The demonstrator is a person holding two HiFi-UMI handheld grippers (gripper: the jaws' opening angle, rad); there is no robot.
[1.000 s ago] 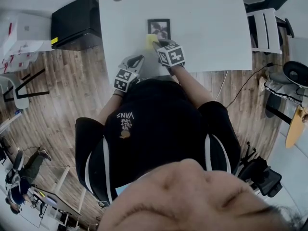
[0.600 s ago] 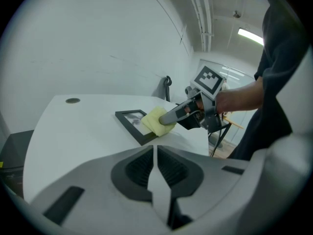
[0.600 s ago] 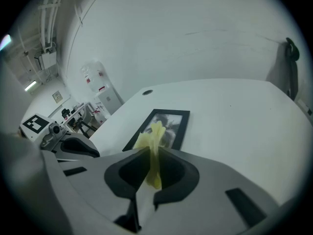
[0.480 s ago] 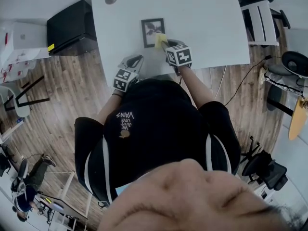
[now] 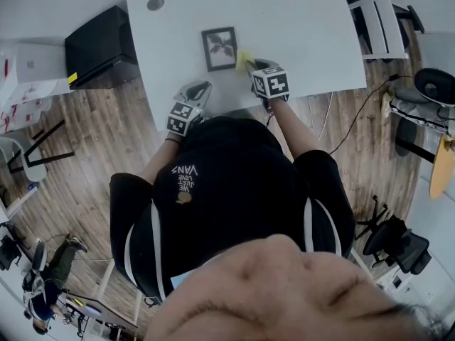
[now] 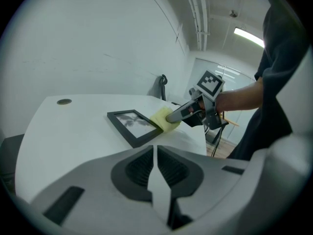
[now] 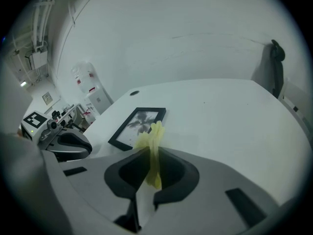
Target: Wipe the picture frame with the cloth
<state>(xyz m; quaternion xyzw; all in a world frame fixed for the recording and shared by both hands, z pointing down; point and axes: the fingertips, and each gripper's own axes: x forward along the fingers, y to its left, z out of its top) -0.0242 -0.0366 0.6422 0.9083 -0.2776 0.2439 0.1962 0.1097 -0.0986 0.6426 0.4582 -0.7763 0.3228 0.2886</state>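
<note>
Over the last second the cloth (image 7: 152,143) had slid from the frame's (image 7: 139,125) glass to its right edge. The right gripper's (image 5: 250,65) fingers (image 7: 173,173) were clamped on the cloth. The left gripper's (image 5: 201,89) fingers (image 6: 134,168) were together and empty, over the tabletop's (image 5: 306,20) near edge. The frame lay flat near that edge. Wiping looked to be under way; the next move probably called for a light pass back across the glass.

The only print that can be read is the word "VANS" in pale letters on the person's black shirt (image 5: 234,183), seen upside down in the head view. The smaller lines of lettering just beside it are too small to make out. The cubes on the left gripper (image 5: 202,88) and the right gripper (image 5: 250,65) bear black-and-white square marker patterns, without letters or numbers.
</note>
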